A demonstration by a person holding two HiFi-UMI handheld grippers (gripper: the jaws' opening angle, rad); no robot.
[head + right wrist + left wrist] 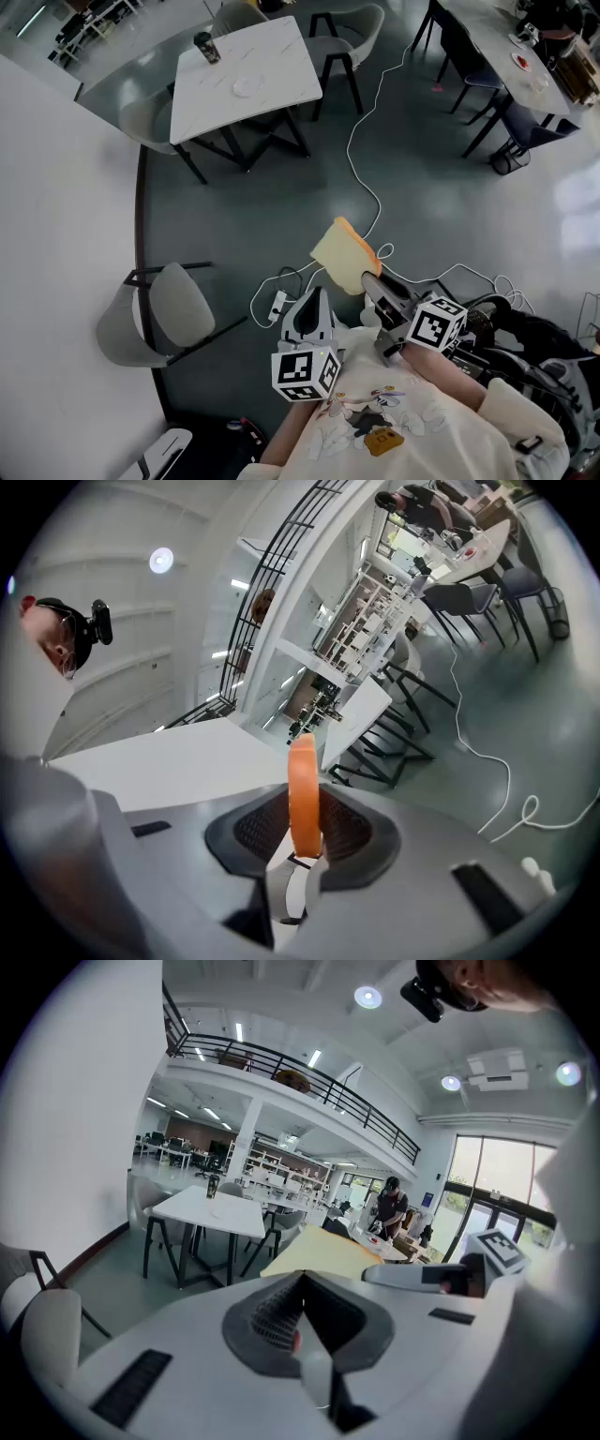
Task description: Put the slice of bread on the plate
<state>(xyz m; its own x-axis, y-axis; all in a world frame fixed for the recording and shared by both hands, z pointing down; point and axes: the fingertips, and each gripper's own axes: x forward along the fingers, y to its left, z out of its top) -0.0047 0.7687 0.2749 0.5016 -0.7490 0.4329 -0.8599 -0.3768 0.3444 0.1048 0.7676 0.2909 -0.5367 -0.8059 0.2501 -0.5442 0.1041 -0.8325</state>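
Right claw (302, 834) clamps bread slice (343, 255); left claw (302, 1290) closed, empty; distant plate (246, 86) barely discernible.

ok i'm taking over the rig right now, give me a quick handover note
Right gripper: jaws shut on the slice of bread, held in the air above the floor.
Left gripper: jaws shut, nothing between them, beside the right one.
Plate: what looks like it sits on the white table across the room, near a dark cup.
Done: bread is in the grip.
Left: carry it to the table, lay it on the plate, open the jaws.
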